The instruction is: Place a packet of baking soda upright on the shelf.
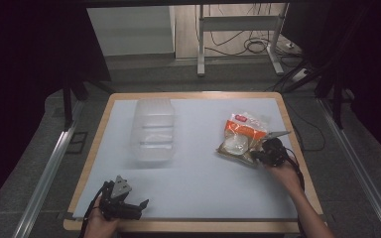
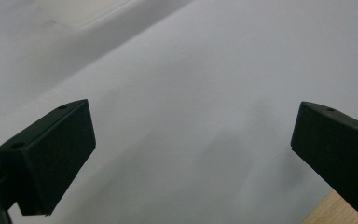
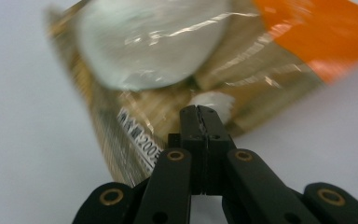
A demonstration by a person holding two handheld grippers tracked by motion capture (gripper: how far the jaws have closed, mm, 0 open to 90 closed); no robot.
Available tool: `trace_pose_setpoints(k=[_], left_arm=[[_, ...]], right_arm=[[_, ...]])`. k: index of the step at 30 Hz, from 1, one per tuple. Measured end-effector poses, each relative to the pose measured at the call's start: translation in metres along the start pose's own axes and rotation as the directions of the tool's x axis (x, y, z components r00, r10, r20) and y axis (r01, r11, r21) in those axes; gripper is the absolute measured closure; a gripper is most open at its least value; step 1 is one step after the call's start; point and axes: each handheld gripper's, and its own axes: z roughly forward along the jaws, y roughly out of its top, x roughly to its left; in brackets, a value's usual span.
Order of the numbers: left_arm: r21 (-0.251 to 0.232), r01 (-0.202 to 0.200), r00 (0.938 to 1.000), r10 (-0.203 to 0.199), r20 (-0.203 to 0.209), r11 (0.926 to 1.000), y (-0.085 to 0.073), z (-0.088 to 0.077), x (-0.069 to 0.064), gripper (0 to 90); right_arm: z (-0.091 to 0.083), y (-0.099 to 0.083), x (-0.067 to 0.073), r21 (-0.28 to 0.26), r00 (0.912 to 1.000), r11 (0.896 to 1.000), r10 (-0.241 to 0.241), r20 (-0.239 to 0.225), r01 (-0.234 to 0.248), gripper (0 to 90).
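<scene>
Right gripper (image 3: 200, 112), fingers pinched on the snack bag's (image 1: 242, 136) edge at right of frame; left gripper (image 2: 191, 154), fingers wide, lower left above the surface (image 1: 203, 173).

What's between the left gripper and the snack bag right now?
Only bare white table surface lies between left gripper and snack bag, per the high view.

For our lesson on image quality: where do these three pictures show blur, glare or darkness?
High view: dark surroundings, lit white table. Left gripper view: the clear plastic container is soft and washed out. Right gripper view: the orange-and-clear plastic snack bag is blurred, with glare streaks; the right gripper looks sharper.
</scene>
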Motion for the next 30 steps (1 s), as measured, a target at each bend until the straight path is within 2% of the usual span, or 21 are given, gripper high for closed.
trace_pose_setpoints(k=[1, 4, 5, 6, 7, 10, 14, 18, 19, 21, 24, 27, 30], left_arm=[[0.0, -0.001, 1.0, 0.001, -0.001, 1.0, 0.0, 0.0, 0.0, 0.0], [0.006, -0.013, 0.9999, 0.013, -0.001, 0.9999, 0.001, 0.001, -0.001, 0.0], [0.006, -0.013, 0.9999, 0.013, -0.001, 0.9999, 0.001, 0.001, -0.001, 0.0], [0.007, -0.014, 0.9999, 0.014, -0.001, 0.9999, 0.001, 0.001, -0.001, 0.0], [0.007, -0.014, 0.9999, 0.014, -0.001, 0.9999, 0.002, 0.002, -0.001, 0.0], [0.009, -0.019, 0.9998, 0.019, 0.001, 0.9998, 0.002, 0.002, -0.001, 0.0], [0.012, -0.021, 0.9998, 0.021, 0.001, 0.9997, 0.003, 0.003, -0.001, 0.0], [0.012, -0.023, 0.9997, 0.023, 0.002, 0.9997, 0.003, 0.003, -0.001, 0.0], [0.013, -0.026, 0.9997, 0.026, 0.001, 0.9996, 0.003, 0.003, -0.002, 0.0], [0.013, -0.028, 0.9996, 0.028, -0.001, 0.9995, 0.003, 0.003, -0.002, 0.0], [0.009, -0.025, 0.9997, 0.025, 0.001, 0.9996, 0.002, 0.002, -0.002, 0.0], [0.006, -0.024, 0.9997, 0.024, 0.004, 0.9997, 0.002, 0.002, -0.001, 0.0], [0.006, -0.025, 0.9997, 0.025, 0.004, 0.9997, 0.002, 0.002, -0.001, 0.0]], right_arm=[[-0.001, -0.002, 0.009, 0.006, 0.9998, 1.0, -0.018, -0.002, 0.018, 89.8], [-0.002, -0.003, 0.024, 0.016, 0.9987, 0.999, -0.051, -0.011, 0.051, 89.7], [-0.002, -0.003, 0.024, 0.016, 0.9987, 0.999, -0.051, -0.011, 0.051, 89.7], [-0.001, -0.002, 0.03, 0.022, 0.9979, 0.998, -0.065, 0.003, 0.065, 89.7], [0.0, 0.0, 0.038, 0.038, 0.9937, 0.994, -0.105, 0.037, 0.104, 89.7], [0.001, 0.0, 0.04, 0.033, 0.9946, 0.994, -0.1, 0.026, 0.1, 89.7], [0.003, 0.0, 0.044, 0.016, 0.9973, 0.998, -0.067, -0.03, 0.067, 89.7], [0.01, 0.004, 0.06, 0.013, 0.9944, 0.995, -0.093, -0.049, 0.094, 89.7], [0.014, 0.007, 0.069, 0.019, 0.992, 0.993, -0.114, -0.055, 0.115, 89.6], [0.016, 0.012, 0.076, 0.036, 0.989, 0.989, -0.144, -0.035, 0.145, 89.6], [0.016, 0.014, 0.078, 0.044, 0.9878, 0.987, -0.154, -0.025, 0.155, 89.5], [0.011, 0.013, 0.074, 0.033, 0.9904, 0.991, -0.132, -0.041, 0.133, 87.3], [0.005, 0.014, 0.072, 0.014, 0.9923, 0.993, -0.118, -0.035, 0.119, 83.3]])
